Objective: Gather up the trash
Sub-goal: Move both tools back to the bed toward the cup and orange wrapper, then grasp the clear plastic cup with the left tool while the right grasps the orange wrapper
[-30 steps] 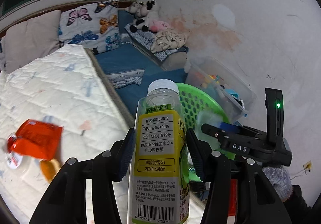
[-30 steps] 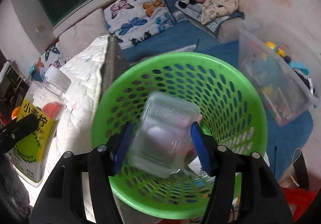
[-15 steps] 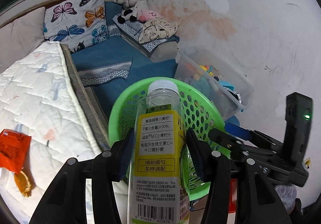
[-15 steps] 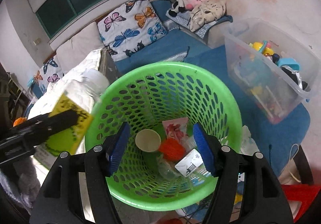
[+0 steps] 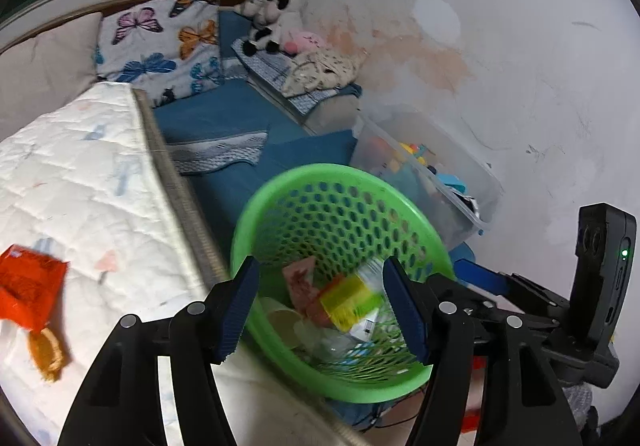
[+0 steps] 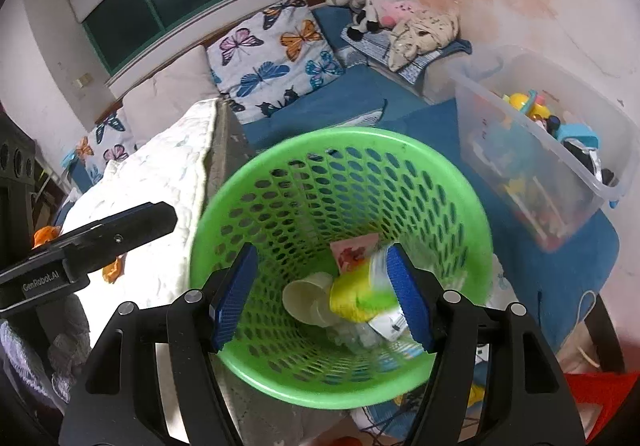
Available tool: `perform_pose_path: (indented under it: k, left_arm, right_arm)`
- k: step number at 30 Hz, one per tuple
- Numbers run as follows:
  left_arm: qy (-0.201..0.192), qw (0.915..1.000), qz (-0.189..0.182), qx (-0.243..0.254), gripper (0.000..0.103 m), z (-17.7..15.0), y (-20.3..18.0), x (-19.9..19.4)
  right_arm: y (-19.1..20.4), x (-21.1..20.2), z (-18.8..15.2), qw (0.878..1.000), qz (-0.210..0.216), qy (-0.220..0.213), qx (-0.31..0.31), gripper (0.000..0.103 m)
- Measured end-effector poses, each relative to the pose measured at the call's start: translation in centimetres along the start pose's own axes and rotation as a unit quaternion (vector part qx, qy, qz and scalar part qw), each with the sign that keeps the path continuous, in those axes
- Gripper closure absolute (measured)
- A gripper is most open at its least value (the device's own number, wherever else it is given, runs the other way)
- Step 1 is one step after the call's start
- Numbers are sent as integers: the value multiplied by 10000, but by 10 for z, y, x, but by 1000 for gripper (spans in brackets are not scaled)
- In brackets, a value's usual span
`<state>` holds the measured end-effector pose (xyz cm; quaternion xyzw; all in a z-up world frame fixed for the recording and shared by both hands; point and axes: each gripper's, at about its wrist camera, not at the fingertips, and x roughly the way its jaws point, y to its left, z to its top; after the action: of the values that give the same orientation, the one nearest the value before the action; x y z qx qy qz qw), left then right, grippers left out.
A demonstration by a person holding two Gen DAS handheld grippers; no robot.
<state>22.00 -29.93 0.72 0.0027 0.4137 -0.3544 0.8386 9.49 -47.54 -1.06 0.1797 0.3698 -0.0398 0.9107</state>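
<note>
A green mesh waste basket stands beside the bed. A yellow-labelled drink bottle lies blurred inside it, on a paper cup, a pink wrapper and other scraps. My left gripper is open and empty above the basket's near rim. My right gripper is open and empty over the basket's mouth. An orange wrapper and an orange scrap lie on the white mattress.
A clear plastic bin of toys stands by the stained wall. Butterfly pillows and plush toys sit at the back on blue mats. The right gripper's body shows at the right of the left wrist view.
The left gripper carried the bottle over the basket, opened and let it fall in. The right gripper let its clear plastic container drop into the basket and stays open.
</note>
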Motion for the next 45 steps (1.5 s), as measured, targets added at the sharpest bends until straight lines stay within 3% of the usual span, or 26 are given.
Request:
perform_pose_path:
  k: [6, 12, 20, 27, 35, 45]
  left_arm:
    - [-228, 9985, 455, -189, 41, -15, 40, -36]
    - [-480, 9912, 1092, -574, 41, -30, 94, -78]
    - [-772, 9707, 1935, -1194, 40, -48, 167, -129]
    - [-828, 9510, 2402, -1763, 29, -57, 229, -151]
    - [-692, 9407, 2531, -2151, 25, -63, 274, -146]
    - [-630, 9485, 2022, -2354, 24, -63, 303, -134]
  right_arm:
    - [24, 3, -2, 9997, 193, 19, -162, 36]
    - [54, 9, -2, 9985, 409, 90, -366, 34]
    - [107, 24, -2, 9943, 719, 199, -766, 32]
    - [159, 42, -3, 9870, 1008, 328, -1208, 29]
    - [213, 71, -7, 9755, 1307, 571, -1673, 27]
    - [267, 114, -5, 9542, 1706, 928, -2274, 21]
